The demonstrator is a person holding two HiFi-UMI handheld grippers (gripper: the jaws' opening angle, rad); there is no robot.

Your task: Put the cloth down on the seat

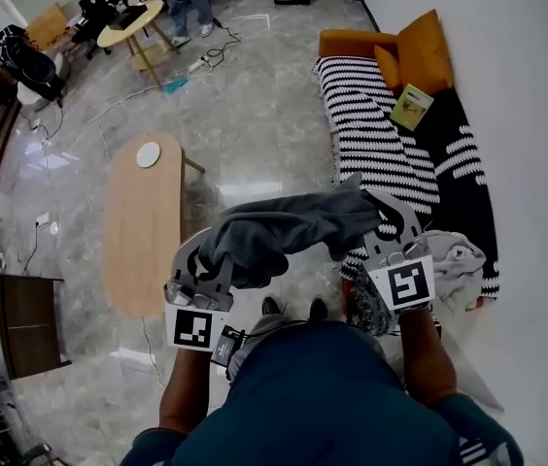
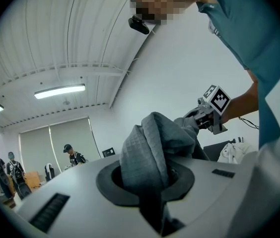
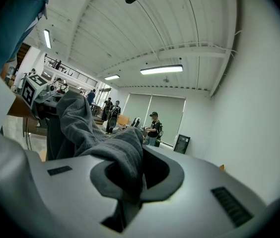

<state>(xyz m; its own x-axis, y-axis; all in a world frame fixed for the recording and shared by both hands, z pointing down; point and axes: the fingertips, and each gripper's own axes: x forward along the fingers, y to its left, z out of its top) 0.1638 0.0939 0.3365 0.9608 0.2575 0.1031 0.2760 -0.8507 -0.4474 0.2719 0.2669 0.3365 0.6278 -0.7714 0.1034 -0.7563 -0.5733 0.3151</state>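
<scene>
Fingers of left gripper [image 1: 214,252] and right gripper [image 1: 379,223] clamp the cloth [image 1: 289,226], stretched left-right; seat [image 1: 352,43] lies far right, nearer right gripper.

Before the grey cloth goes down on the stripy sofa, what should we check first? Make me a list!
1. Left gripper shut on grey cloth: ok.
2. Right gripper shut on it too: ok.
3. Cloth clear of the floor: ok.
4. Bare space on the striped seat: ok.
5. Cloth above the seat: not ok, mostly beside it.
6. White garment and green book clear of the landing spot: cannot tell.
</scene>
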